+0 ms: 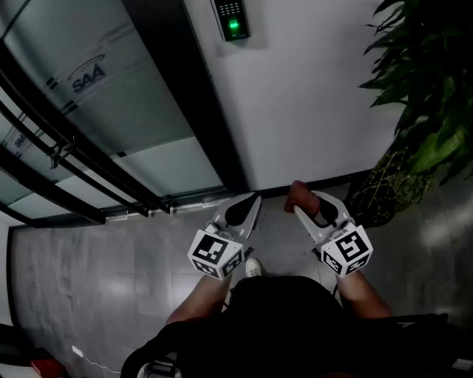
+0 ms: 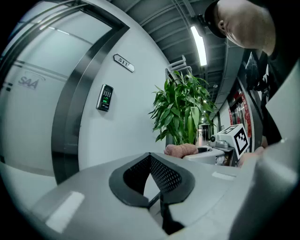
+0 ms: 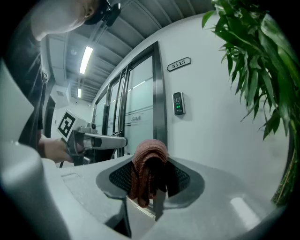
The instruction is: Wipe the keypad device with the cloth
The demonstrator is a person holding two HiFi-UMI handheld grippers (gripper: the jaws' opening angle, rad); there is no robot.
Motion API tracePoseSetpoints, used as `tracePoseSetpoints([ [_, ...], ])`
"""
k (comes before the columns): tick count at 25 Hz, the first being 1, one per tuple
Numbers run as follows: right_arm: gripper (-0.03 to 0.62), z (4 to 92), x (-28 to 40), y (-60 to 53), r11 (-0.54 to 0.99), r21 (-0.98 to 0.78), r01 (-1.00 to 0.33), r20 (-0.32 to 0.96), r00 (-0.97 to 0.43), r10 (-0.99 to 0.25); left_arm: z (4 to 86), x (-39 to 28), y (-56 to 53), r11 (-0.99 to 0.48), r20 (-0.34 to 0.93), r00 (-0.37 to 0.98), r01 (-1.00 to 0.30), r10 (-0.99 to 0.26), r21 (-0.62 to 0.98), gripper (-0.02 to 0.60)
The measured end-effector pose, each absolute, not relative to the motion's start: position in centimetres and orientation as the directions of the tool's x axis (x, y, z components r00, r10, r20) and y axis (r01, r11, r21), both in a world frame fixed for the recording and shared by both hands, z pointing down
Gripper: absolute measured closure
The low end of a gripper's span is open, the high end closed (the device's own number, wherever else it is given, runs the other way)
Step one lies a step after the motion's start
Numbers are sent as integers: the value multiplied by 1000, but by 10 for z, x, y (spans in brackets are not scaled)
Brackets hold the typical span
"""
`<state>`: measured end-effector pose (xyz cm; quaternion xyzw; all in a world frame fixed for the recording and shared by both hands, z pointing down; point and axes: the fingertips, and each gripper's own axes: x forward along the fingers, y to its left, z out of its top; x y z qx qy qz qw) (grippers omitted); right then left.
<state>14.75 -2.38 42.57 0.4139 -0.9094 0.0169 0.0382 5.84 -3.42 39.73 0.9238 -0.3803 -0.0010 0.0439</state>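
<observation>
Two grippers are hanging low in front of us, and only one is carrying anything. We are holding the right gripper (image 1: 298, 208) with its jaws clamped on the cloth (image 3: 147, 171), a reddish-brown roll that is bulging out above the jaw tips and drooping between the pads. The left gripper (image 1: 250, 205) is riding just beside it with its jaws together on nothing. The keypad device (image 1: 231, 20) is sitting on the white wall (image 1: 318, 103), high above both grippers and well apart from them. Its green light is glowing, and it is right beside the dark frame of the glass door (image 1: 111, 111). A potted plant (image 1: 425, 96) is standing to our right, near the right gripper.

We are judging that the wiping itself is not yet begun: the cloth is in hand, but nothing is touching the device, so we are at the approach step. The next move, as we are reading it, is calling for raising the right gripper up and slightly left to the keypad. It is also calling for turning the cloth's bulging face toward the panel and pressing lightly enough that the jaw tips are not scraping the casing.
</observation>
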Motion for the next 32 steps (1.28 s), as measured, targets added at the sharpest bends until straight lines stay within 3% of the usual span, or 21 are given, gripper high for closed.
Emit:
tracePoseSetpoints([
  [18,445,425,135,-46,655,-7,-756,91,-653,-752,401,49,-54,-713,37,717,-696,-696,83,566],
  [32,445,421,75,-124,586,16,-810,88,-583,-808,405,-7,-130,-775,43,779,-627,-626,73,566],
])
